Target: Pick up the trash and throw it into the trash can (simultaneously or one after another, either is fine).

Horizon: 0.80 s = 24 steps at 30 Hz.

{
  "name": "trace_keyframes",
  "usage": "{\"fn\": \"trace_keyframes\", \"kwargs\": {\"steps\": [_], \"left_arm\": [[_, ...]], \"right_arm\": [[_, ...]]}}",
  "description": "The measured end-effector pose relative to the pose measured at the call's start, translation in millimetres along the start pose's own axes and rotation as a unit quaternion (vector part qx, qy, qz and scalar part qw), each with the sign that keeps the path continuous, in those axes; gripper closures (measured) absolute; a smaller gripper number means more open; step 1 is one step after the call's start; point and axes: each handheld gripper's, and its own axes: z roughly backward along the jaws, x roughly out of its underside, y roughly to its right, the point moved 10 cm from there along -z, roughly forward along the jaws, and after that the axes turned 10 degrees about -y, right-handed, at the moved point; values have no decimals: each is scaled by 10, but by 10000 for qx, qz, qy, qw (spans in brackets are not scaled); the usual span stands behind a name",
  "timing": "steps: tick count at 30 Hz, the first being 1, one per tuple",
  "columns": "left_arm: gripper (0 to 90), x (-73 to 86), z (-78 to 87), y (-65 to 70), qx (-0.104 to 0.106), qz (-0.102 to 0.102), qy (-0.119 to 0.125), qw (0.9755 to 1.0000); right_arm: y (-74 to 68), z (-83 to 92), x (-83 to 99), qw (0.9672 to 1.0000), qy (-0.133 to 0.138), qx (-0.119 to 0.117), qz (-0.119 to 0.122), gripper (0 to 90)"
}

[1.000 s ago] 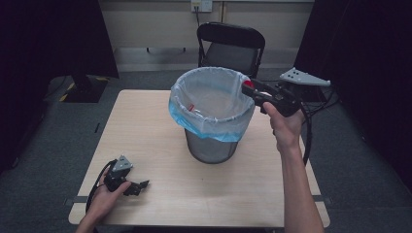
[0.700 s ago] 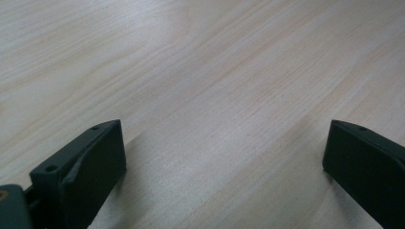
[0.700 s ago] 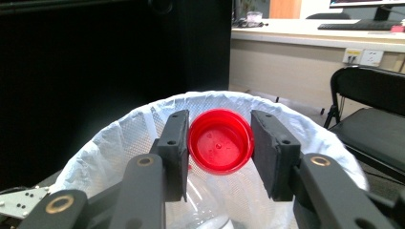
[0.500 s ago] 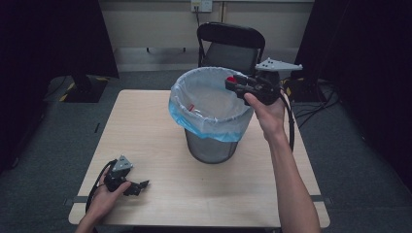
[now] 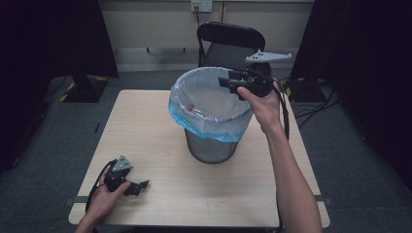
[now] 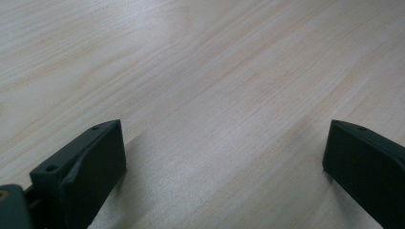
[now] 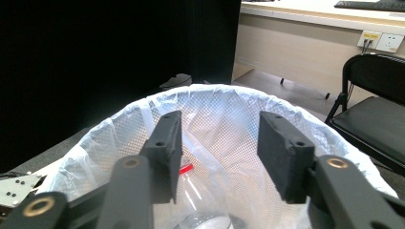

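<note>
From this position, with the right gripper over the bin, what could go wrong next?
The right gripper hangs open above the rim of the wire wastebasket. Going lower or sideways, a jaw might snag the thin plastic liner and tear it or pull it off the rim.

The wastebasket stands alone on the table with nothing bracing it, so a push at its rim could tip or slide it.

The left gripper rests open near the table's front edge, too far to steady it.
</note>
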Motion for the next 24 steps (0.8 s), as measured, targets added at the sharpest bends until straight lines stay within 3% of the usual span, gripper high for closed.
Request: {"fn": "trace_keyframes", "kwargs": {"steps": [1, 3, 9, 24], "left_arm": [[3, 0, 0, -1, -1, 0, -1, 10000], [3, 0, 0, 0, 3, -3, -2, 10000], [4, 1, 0, -1, -1, 0, -4, 10000], [3, 0, 0, 0, 2, -1, -1, 10000]], "right_arm": [[13, 14, -5, 10000, 55, 28, -25, 424], [38, 39, -15, 9999, 103, 87, -64, 374], [100, 92, -2, 9996, 102, 219, -123, 270], [265, 296, 155, 9979, 237, 514, -326, 187]]}}
